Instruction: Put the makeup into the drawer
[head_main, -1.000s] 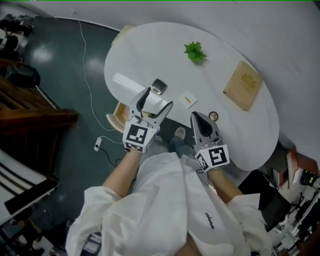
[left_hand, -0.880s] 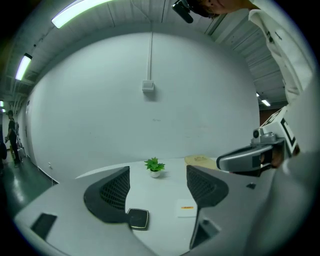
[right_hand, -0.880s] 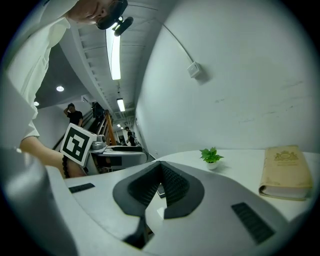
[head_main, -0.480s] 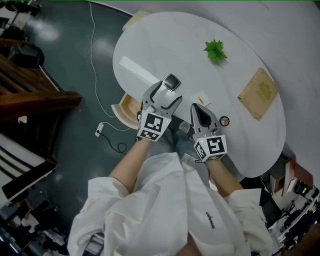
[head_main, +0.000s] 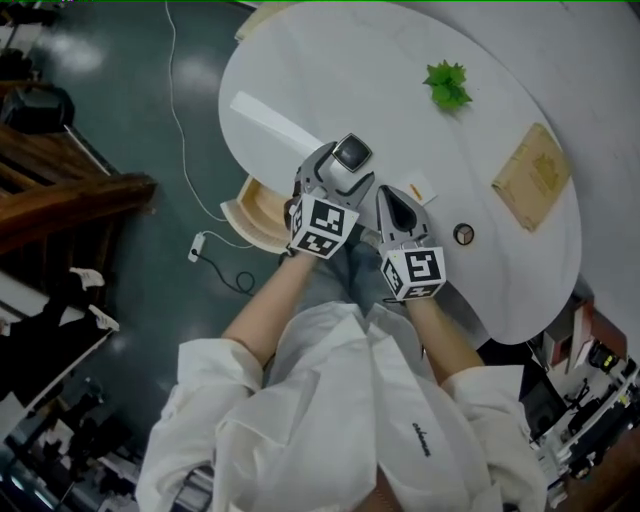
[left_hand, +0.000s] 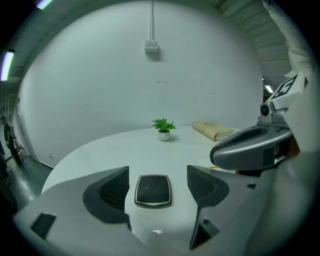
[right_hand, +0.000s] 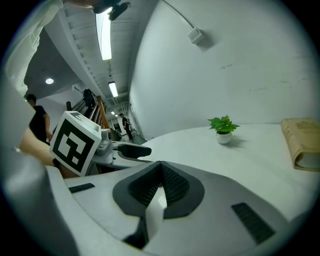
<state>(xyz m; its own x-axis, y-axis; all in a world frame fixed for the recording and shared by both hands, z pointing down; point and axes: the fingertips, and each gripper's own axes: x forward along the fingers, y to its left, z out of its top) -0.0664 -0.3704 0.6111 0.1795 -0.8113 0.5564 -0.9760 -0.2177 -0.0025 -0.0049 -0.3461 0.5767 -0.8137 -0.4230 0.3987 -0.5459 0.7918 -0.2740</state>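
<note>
Makeup compact (left_hand: 153, 190) lies flat on the white table (head_main: 330, 70), closed, dark lid up with a pale rim, its long axis running away along the left gripper (left_hand: 157, 176). That gripper's jaws stand apart on either side of the compact, not touching it. Just beside it, the right gripper (right_hand: 161, 177) is clenched on nothing. Both forearms reach forward over the table's near edge. The drawer (head_main: 250, 215) stands open, left of the left gripper. Farther off stands a small potted plant (left_hand: 163, 128).
</note>
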